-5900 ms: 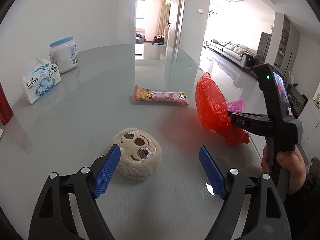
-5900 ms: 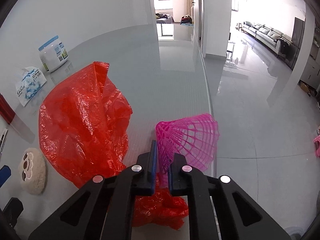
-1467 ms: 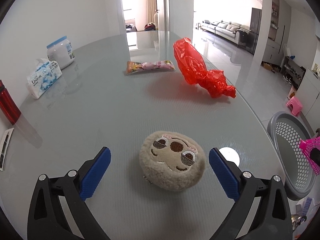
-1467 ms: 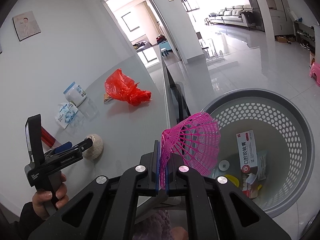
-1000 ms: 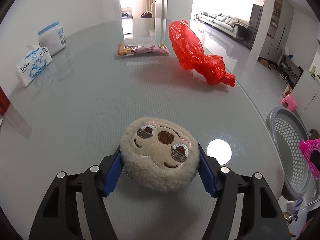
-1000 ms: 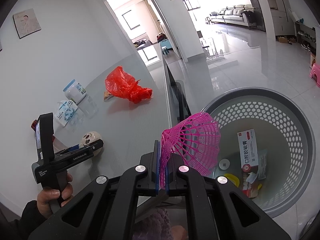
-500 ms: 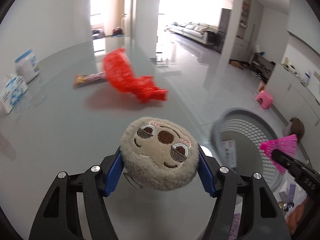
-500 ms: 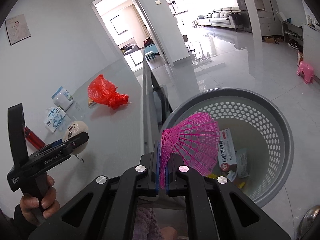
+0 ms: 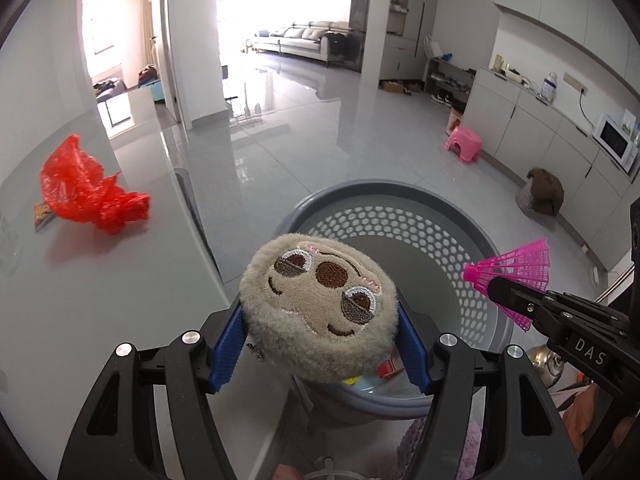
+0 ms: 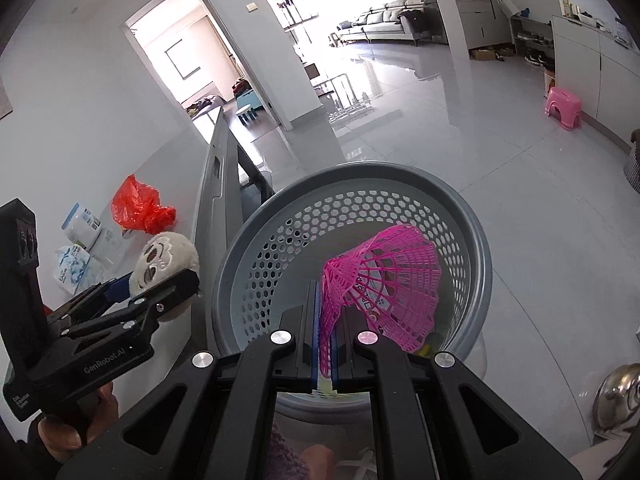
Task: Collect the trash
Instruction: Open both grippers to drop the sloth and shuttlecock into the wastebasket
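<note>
My left gripper [image 9: 320, 344] is shut on a round beige plush face [image 9: 320, 304], its blue pads pressing both sides; it hangs past the table edge, over the near rim of the grey perforated basket [image 9: 400, 216]. From the right wrist view the plush face [image 10: 164, 260] sits just left of the basket [image 10: 472, 248]. My right gripper [image 10: 325, 344] is shut on a pink plastic shuttlecock [image 10: 384, 280], held over the basket's inside; the shuttlecock [image 9: 516, 268] shows at the right in the left wrist view. Boxes and scraps lie on the basket floor.
A crumpled red plastic bag [image 9: 84, 192] lies on the grey table [image 9: 80, 300] with a snack wrapper [image 9: 40, 212] behind it. A tissue pack [image 10: 74, 264] and a white jar [image 10: 82, 224] stand further back. A pink stool [image 9: 464, 144] is on the floor.
My left gripper closed on the plush face, lifted it off the table and carried it right to the basket. My right gripper moved the shuttlecock over the basket's inside.
</note>
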{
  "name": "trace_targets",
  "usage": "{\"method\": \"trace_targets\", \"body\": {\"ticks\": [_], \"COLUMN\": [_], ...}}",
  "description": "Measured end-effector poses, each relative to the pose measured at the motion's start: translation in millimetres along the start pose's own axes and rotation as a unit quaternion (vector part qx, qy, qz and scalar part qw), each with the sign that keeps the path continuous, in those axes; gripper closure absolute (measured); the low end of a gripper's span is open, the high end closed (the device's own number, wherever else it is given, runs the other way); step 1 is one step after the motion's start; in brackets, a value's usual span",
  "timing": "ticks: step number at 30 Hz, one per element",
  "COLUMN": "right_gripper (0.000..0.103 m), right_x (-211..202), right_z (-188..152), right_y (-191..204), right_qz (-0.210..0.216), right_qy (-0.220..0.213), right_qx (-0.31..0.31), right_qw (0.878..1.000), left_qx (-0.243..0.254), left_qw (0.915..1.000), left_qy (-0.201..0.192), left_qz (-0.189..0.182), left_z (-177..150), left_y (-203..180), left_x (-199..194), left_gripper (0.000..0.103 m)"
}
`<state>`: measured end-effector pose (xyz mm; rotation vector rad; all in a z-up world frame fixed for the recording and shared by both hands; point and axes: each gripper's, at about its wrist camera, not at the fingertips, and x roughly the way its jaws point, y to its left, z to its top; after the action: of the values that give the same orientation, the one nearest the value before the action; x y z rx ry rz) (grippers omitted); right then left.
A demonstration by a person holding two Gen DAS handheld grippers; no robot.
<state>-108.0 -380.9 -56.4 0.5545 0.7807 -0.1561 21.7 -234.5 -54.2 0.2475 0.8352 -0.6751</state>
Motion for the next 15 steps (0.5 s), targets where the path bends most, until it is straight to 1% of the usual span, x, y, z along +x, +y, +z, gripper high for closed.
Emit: {"method": "trace_targets", "body": {"ticks": [4, 6, 7, 8, 9, 10, 11, 15], "right_gripper": [0.099, 0.097, 0.092, 0.081, 0.073, 0.056, 0.05, 0.05], "right_x": [4, 7, 6, 6, 5, 5, 4, 1], "right_z": [2, 2, 2, 2, 2, 2, 2, 1], "right_y": [-4, -4, -6, -6, -7, -7, -8, -13], "right_qz": [0.006, 0.009, 0.008, 0.008, 0.009, 0.013, 0.016, 0.018], "right_qy": [0.004, 0.007, 0.006, 0.004, 0.002, -0.001, -0.006, -0.014], "right_qx": [0.007, 0.003, 0.003, 0.003, 0.006, 0.009, 0.012, 0.022], "right_qw": [1.0, 1.0, 1.0, 1.0, 1.0, 1.0, 1.0, 1.0], "left_qx": [0.008, 0.007, 0.005, 0.004, 0.002, -0.001, -0.002, -0.01], "left_qw": [0.9999, 0.9999, 0.9999, 0.9999, 0.9999, 1.0, 1.0, 0.9998], "left_qy": [0.009, 0.011, 0.011, 0.011, 0.011, 0.009, 0.007, 0.009], "left_qz": [0.0, -0.001, -0.001, 0.0, 0.002, 0.004, 0.006, 0.013], "left_z": [3, 2, 3, 2, 2, 2, 2, 2], "left_y": [-8, -9, -9, -8, -7, -5, -5, 0], "left_x": [11, 12, 13, 13, 13, 12, 12, 13], "left_gripper": [0.037, 0.036, 0.034, 0.029, 0.025, 0.02, 0.019, 0.019]}}
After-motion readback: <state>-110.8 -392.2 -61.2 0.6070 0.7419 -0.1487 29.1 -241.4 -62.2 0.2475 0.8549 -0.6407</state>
